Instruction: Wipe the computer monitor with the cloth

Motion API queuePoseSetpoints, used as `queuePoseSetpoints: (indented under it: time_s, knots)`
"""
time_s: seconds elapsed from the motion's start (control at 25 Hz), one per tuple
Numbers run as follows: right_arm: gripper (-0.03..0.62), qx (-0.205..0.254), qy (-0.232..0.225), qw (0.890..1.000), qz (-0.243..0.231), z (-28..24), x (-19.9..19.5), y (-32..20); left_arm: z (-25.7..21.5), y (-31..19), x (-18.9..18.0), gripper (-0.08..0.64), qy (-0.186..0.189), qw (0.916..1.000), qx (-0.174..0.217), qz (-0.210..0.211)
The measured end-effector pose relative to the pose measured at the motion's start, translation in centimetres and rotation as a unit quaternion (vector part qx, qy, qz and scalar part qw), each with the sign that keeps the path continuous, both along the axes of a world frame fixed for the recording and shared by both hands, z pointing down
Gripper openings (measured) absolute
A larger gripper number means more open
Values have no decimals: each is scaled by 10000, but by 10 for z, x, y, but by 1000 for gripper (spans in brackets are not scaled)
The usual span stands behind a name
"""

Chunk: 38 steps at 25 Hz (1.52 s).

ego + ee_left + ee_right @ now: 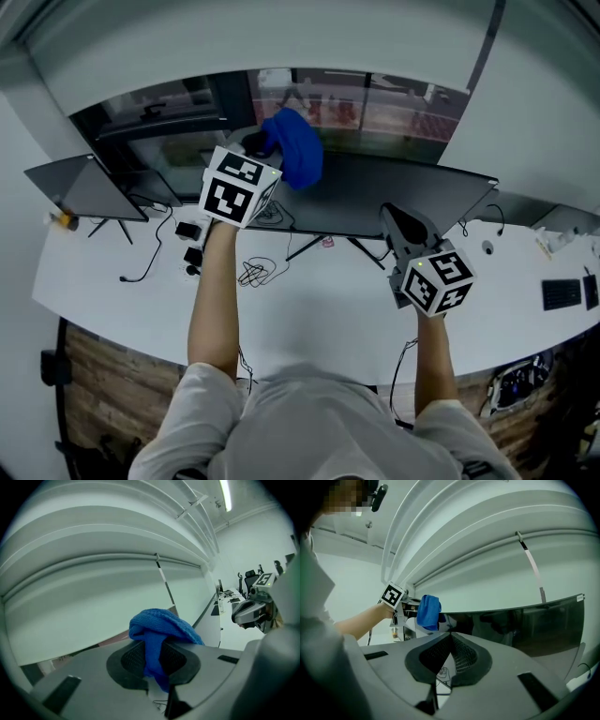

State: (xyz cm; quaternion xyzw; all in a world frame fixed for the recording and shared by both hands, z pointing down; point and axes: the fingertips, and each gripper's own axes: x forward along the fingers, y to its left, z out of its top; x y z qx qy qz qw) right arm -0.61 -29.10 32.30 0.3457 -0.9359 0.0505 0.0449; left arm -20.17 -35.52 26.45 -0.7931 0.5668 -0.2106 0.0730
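Overhead, left gripper (251,148) raised, clamping cloth (293,147)

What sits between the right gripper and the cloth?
Only the monitor's dark screen; the head view shows nothing else in that stretch. The left gripper grips the cloth.

A bunched blue cloth (295,148) (159,630) (428,612) is hanging pinched between the jaws of the left gripper (152,660), its folds bulging out above them. It is sitting at the upper left edge of the monitor (403,192) (525,620), a wide, curved one that is standing upright, its screen showing dark and glossy.
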Motion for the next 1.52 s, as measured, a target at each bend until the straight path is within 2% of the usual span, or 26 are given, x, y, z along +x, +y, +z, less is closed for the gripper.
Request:
queuePoseSetpoints:
  time_s: [0.44, 0.56, 0.64, 0.72, 0.8, 0.96, 1.08, 1.16, 1.32, 1.52]
  knots:
    - [14, -102, 213, 9997, -32, 21, -95, 16, 2, 32, -136, 66, 30, 9976, 449, -523]
    - [14, -105, 284, 9995, -31, 25, -114, 18, 0, 41, -159, 66, -184, 9953, 758, -581]
    - [14, -98, 367, 9993, -29, 28, -124, 18, 2, 46, -171, 66, -159, 9940, 891, -610]
    - [14, -111, 455, 9989, -63, 31, -135, 19, 11, 49, -183, 66, -99, 9939, 855, -691]
    - [14, -127, 498, 9986, -104, 34, -143, 22, 25, 50, -190, 66, -179, 9943, 743, -737]
    - [14, -162, 575, 9981, -157, 39, -153, 25, 54, 51, -188, 66, -359, 9935, 771, -761]
    - [14, -197, 712, 9970, -214, 44, -158, 29, 75, 51, -184, 64, -172, 9949, 684, -724]
    - [14, -227, 760, 9966, -202, 46, -157, 31, 90, 50, -183, 64, -168, 9958, 557, -701]
    - [14, -314, 856, 9958, -121, 55, -151, 35, 134, 48, -179, 64, -469, 9969, 253, -586]
    - [14, -482, 970, 9941, 14, 72, -137, 37, 194, 45, -177, 64, -376, 9973, -171, -602]
